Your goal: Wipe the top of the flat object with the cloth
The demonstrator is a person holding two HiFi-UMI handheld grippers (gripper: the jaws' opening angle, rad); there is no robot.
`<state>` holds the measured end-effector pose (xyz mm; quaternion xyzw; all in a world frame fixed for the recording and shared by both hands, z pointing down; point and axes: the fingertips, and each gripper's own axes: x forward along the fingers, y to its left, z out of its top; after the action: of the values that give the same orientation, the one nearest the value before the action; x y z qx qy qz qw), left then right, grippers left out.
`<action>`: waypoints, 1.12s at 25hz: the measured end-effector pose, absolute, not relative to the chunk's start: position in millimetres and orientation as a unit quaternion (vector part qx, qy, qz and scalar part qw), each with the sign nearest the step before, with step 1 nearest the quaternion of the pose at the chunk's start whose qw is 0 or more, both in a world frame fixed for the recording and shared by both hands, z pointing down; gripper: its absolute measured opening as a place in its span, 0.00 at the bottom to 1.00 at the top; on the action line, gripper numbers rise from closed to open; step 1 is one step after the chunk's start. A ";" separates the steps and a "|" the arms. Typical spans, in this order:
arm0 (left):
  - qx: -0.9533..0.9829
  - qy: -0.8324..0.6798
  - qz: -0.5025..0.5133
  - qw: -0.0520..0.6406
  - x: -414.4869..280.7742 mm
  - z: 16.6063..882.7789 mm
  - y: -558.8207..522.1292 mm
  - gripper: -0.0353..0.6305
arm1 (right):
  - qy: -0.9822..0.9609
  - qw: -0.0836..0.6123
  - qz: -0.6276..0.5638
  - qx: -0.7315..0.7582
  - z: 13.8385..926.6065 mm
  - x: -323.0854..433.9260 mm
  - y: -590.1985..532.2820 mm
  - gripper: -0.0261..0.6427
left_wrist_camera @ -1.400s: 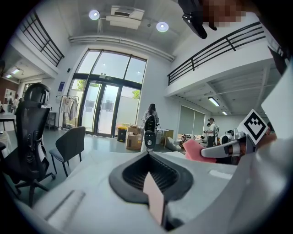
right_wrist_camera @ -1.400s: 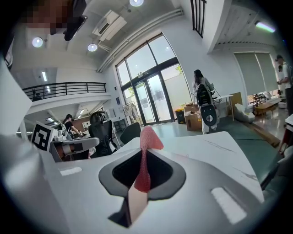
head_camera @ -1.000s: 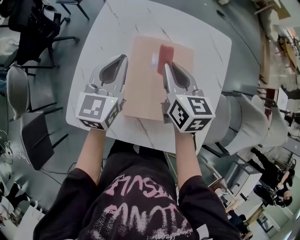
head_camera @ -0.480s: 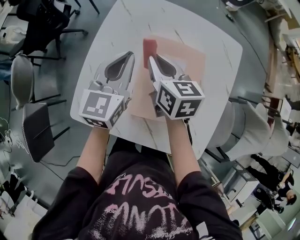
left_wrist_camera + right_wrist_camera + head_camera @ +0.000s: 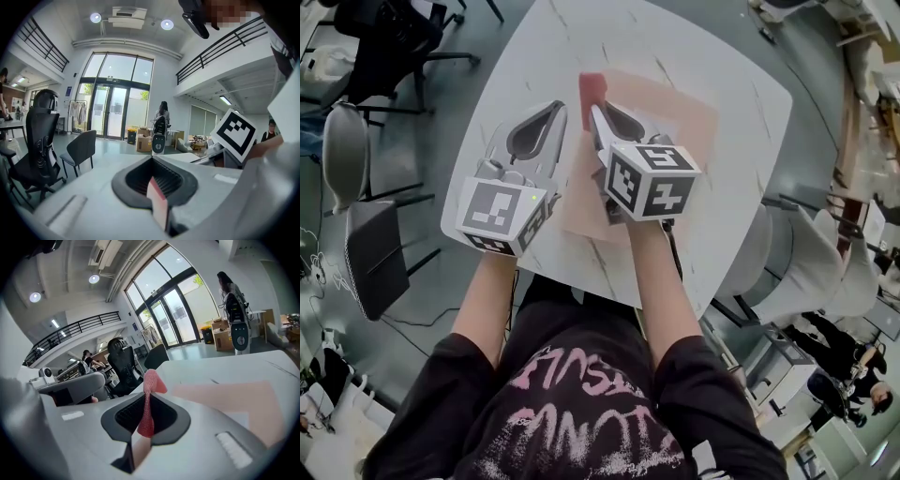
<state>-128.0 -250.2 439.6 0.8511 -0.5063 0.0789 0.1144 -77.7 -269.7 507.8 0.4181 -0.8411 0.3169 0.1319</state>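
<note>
We note cloth (image 5: 591, 88), clenched in right hand-held gripper (image 5: 594, 109), swept to 9 o'clock edge of flat object (image 5: 675, 117); wiping underway. Left hand-held gripper (image 5: 556, 107) clenched, idle.

Bare tabletop (image 5: 741, 94) lies open beyond and right of the flat sheet (image 5: 675, 111), but at its left edge the left claw (image 5: 555, 109) sits just beside the right claw (image 5: 595, 109) and its cloth (image 5: 591, 86), with only a narrow gap between them.

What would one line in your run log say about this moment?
step: wipe | right gripper: shut on cloth, on flat object, far-left corner | left gripper: shut, empty, alongside
</note>
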 end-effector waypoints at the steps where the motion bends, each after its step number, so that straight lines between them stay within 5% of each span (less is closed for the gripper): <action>1: 0.850 -0.507 0.080 0.116 -127.9 440.1 -250.8 0.05 | -0.839 0.136 0.319 0.420 510.7 -75.2 -269.9 0.11; 28: 0.880 -0.452 0.080 0.121 -64.7 445.8 -256.4 0.05 | -0.729 0.143 0.360 0.565 540.3 99.8 -259.4 0.11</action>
<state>-64.7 -256.4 445.8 0.8800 -0.4524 0.0799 0.1209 99.8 -259.4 540.3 0.5648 -0.7289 0.3595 0.1430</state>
